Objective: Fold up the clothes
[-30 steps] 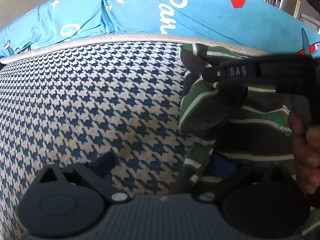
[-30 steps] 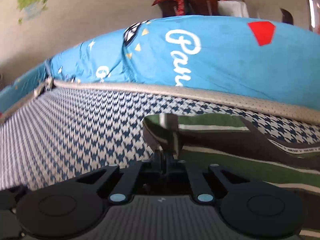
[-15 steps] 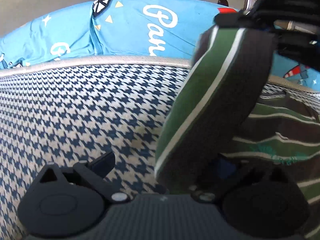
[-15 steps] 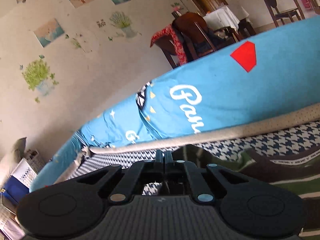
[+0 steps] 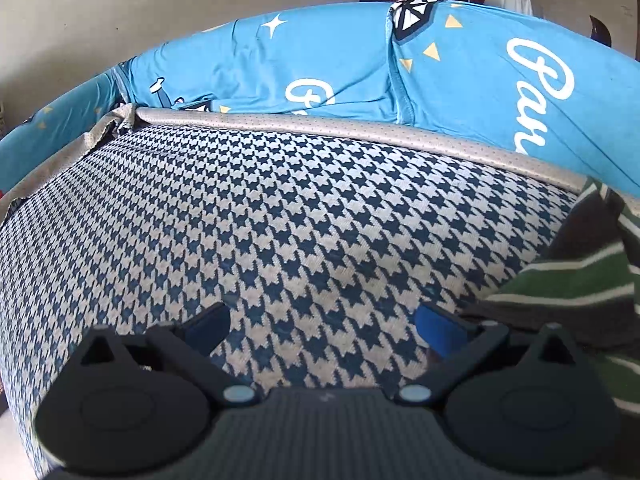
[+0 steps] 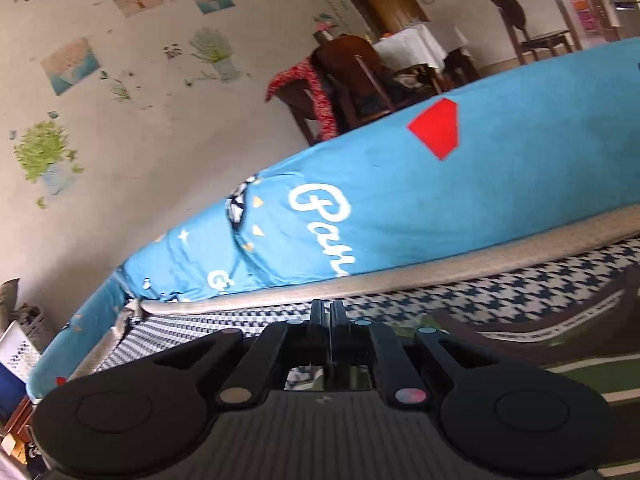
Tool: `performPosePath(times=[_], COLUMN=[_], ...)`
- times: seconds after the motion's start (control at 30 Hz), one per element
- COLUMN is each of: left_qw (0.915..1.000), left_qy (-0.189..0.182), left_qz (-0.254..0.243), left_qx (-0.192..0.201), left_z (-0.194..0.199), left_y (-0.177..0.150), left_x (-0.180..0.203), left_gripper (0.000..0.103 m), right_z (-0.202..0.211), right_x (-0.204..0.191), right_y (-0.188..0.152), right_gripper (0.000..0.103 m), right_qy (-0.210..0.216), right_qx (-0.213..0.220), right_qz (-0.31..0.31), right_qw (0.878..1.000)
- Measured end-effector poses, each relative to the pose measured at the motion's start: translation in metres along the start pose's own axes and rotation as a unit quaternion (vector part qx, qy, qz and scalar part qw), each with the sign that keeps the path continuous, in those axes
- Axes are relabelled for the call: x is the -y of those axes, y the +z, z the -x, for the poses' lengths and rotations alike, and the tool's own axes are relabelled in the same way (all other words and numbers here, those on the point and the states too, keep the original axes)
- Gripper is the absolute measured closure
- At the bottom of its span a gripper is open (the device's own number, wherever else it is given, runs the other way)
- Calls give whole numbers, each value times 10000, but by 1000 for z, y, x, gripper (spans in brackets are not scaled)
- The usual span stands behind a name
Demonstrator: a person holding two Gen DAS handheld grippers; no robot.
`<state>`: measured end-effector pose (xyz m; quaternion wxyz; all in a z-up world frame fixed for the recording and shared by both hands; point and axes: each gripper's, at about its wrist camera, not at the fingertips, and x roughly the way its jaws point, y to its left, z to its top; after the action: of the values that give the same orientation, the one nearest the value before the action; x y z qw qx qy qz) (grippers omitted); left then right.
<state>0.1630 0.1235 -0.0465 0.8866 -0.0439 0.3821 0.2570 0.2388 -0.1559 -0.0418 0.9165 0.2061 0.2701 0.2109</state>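
A green, brown and white striped garment lies on the houndstooth cushion, at the right edge of the left wrist view. My left gripper is open just left of it, with only bare cushion between its blue pads. In the right wrist view the striped garment spreads out to the right, its brown edge with printed tape showing. My right gripper is tilted and raised above the cushion. Its fingers are pressed together, and cloth shows directly beneath them.
A blue printed cover drapes the backrest behind beige piping. Behind the blue printed cover are a wall with pictures, wooden chairs and a white-clothed table. The cushion's left end drops off near a white basket.
The right gripper lifted a flap of the garment up and over; the garment now lies folded at the right. The left gripper has shifted left, clear of the cloth that covered its right finger.
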Motion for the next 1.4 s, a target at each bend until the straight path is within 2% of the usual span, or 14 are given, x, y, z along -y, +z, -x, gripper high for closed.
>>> performPosePath(times=[0.07, 0.2, 0.33, 0.43, 0.57, 0.63, 0.77, 0.93, 1.3, 1.4], left_qw=[9999, 9986, 9972, 9930, 9888, 9879, 9893, 9894, 9891, 9891], left_qy=[-56, -514, -713, -1115, -1308, -1278, -1005, -1047, -1078, -1093], left_qz=[-33, -131, -240, -388, -710, -882, -1015, -892, -891, -862], left_qx=[92, 56, 19, -41, 77, -7, -299, -463, -466, -477], left_z=[6, 18, 27, 32, 36, 33, 21, 15, 14, 13], left_y=[0, -3, -10, -16, -25, -28, -34, -36, -38, -39], left_x=[2, 6, 16, 25, 41, 48, 54, 50, 52, 52], left_gripper=[0, 0, 0, 0, 0, 0, 0, 0, 0, 0], right_z=[0, -5, -13, -16, -18, -19, -18, -25, -69, -77], right_x=[8, 11, 6, 6, 18, 25, 38, 50, 42, 44], right_y=[0, -5, -12, -15, -15, -14, -11, -8, -8, -12], right_gripper=[97, 96, 89, 84, 83, 83, 70, 70, 70, 69], right_qy=[-98, -106, -100, -255, -616, -762, -1009, -1081, -899, -979], right_qx=[-27, -226, -447, -467, -487, -500, -430, -400, -660, -756], right_qz=[-81, -91, 55, 240, 438, 550, 740, 735, 1244, 1323], right_qw=[9999, 9996, 9989, 9983, 9959, 9943, 9912, 9906, 9859, 9835])
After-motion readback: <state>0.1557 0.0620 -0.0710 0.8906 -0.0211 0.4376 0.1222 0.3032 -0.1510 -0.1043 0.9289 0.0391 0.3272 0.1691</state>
